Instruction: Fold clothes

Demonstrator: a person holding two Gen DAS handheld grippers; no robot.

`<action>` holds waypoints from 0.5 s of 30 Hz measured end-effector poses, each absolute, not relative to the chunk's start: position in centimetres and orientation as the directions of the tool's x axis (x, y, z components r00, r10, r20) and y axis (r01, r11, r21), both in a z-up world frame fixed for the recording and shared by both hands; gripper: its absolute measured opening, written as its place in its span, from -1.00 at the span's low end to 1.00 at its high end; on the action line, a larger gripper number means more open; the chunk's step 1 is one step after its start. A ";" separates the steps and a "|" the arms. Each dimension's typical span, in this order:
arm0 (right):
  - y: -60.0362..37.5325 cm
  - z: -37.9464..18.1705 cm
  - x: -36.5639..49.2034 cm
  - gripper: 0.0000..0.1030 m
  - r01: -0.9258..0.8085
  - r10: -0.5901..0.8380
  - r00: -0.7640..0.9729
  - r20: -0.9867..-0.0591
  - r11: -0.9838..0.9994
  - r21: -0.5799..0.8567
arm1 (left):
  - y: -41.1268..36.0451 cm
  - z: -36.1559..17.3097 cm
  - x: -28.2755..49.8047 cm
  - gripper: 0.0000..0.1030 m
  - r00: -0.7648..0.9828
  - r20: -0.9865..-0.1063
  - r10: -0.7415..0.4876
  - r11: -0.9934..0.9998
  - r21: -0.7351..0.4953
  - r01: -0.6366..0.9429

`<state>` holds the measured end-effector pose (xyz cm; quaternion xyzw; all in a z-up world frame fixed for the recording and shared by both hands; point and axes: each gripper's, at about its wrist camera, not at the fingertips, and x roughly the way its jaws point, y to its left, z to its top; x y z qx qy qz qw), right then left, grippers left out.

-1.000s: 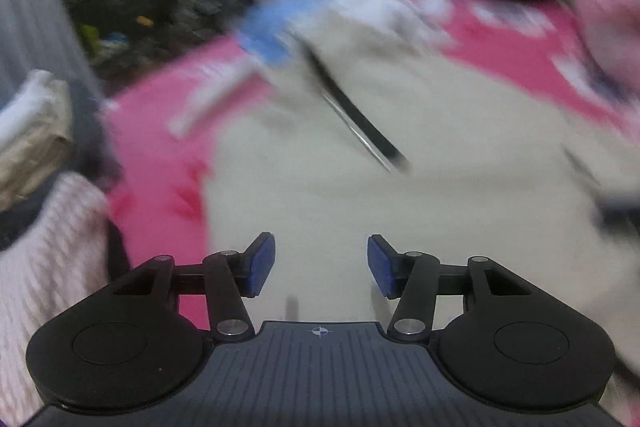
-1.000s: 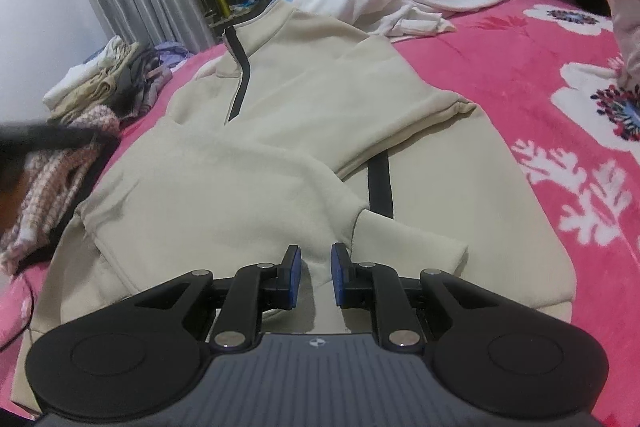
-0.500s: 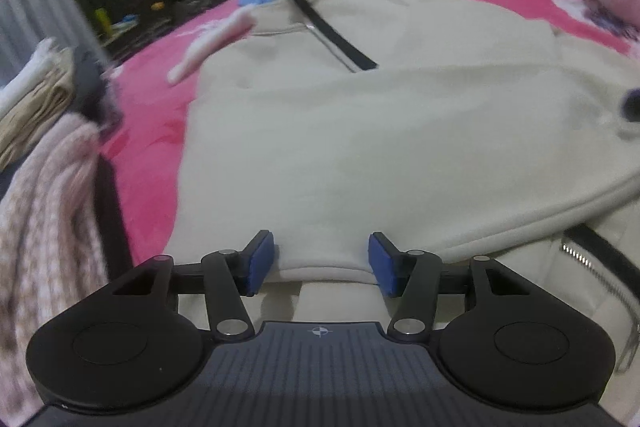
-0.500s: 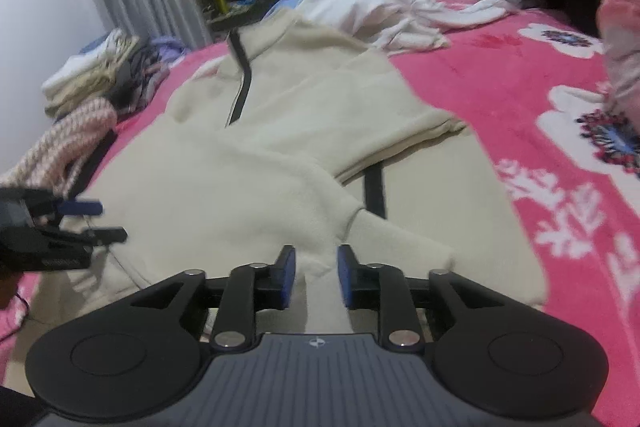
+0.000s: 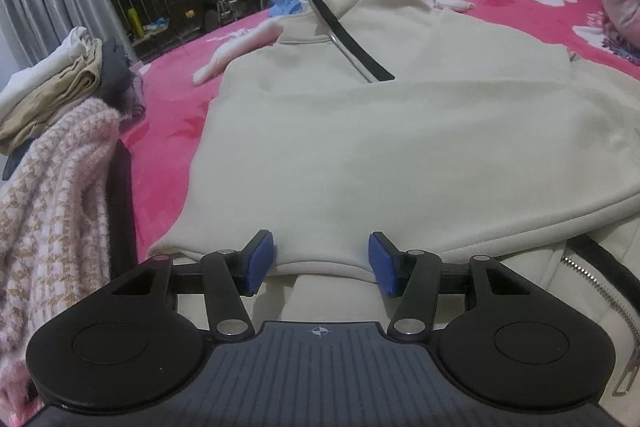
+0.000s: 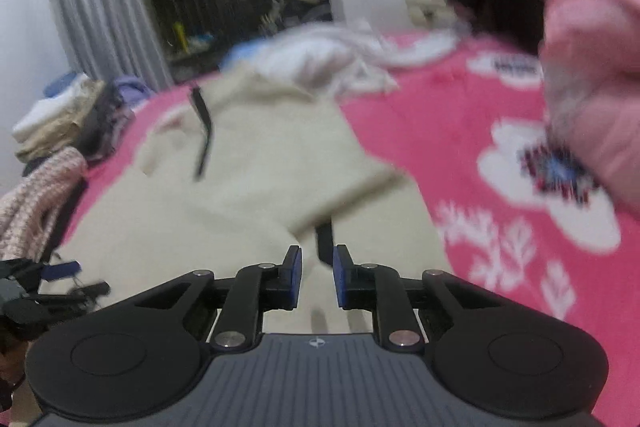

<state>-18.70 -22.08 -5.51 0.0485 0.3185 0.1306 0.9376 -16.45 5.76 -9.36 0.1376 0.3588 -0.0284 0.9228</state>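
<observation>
The cream sweatshirt [image 5: 380, 147] lies on the pink bedspread [image 5: 172, 95], sleeves folded in. The left gripper [image 5: 322, 263] sits at its near folded edge, jaws apart, gripping nothing. The right gripper [image 6: 317, 277], jaws just narrowed and empty, hangs above the hem. A shallow pinch could catch one layer and undo the fold.

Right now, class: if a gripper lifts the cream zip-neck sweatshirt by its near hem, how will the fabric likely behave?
The cream sweatshirt would probably sag and drape, since its folded sleeve already lies limp across the body. Its thick fleecy look suggests it is fairly heavy for cloth. It seems unlikely to slip on the plush pink blanket.
</observation>
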 end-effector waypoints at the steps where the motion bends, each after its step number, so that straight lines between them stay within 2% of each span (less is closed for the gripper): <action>1: -21.9 -6.1 -18.4 -0.64 -0.213 0.271 0.756 -0.595 0.963 0.168 | 5.8 -9.3 -16.4 0.03 0.740 -0.670 0.047 0.961 0.232 0.148; 3: -21.8 -8.2 -17.4 -0.65 -0.187 0.256 0.713 -0.653 0.967 0.175 | 5.8 -9.3 -16.4 0.03 0.740 -0.670 0.048 0.961 0.232 0.148; 6: -23.1 -10.1 -16.5 -0.80 -0.105 0.267 0.673 -0.689 0.957 0.269 | 5.8 -9.4 -16.4 0.05 0.743 -0.667 0.049 0.962 0.232 0.144; 9: -23.6 -7.7 -17.4 -0.73 -0.108 0.274 0.715 -0.643 0.953 0.285 | 5.9 -9.6 -16.5 0.07 0.749 -0.661 0.050 0.967 0.221 0.130; 13: -22.4 -5.0 -19.4 -0.73 -0.238 0.354 0.756 -0.550 0.932 0.273 | 5.9 -9.6 -16.6 0.07 0.753 -0.656 0.055 0.966 0.227 0.127; 15: -21.0 -5.7 -19.4 -0.73 -0.289 0.381 0.725 -0.574 0.924 0.249 | 5.9 -9.5 -16.6 0.07 0.753 -0.656 0.058 0.966 0.227 0.124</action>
